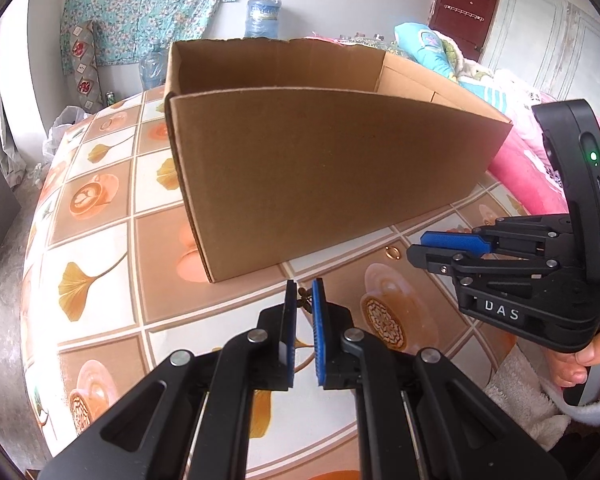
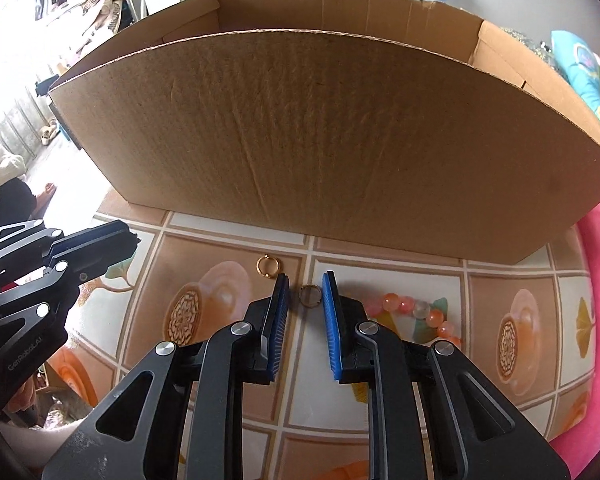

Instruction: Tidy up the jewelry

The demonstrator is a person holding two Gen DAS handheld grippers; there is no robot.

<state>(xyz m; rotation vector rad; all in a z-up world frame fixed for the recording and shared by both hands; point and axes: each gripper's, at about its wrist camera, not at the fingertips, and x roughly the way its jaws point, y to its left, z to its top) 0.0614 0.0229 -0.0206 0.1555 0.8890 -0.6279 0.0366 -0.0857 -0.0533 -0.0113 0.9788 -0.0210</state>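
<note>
Patterned tablecloth (image 2: 228,432), cardboard box (image 2: 332,140) behind. Left gripper (image 1: 305,294) pinching a tiny charm (image 1: 303,299); right gripper (image 2: 305,294) straddling a small ring (image 2: 309,295), unclamped. Probably risking flicking it away.

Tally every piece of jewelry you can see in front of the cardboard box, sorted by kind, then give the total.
Rings lying on the tablecloth: 2, a gold ring and a silver ring
Bead bracelets: 1, the orange bead bracelet
Small dark ornaments between the left gripper tips: 1, the butterfly-like piece
Total: 4
</note>
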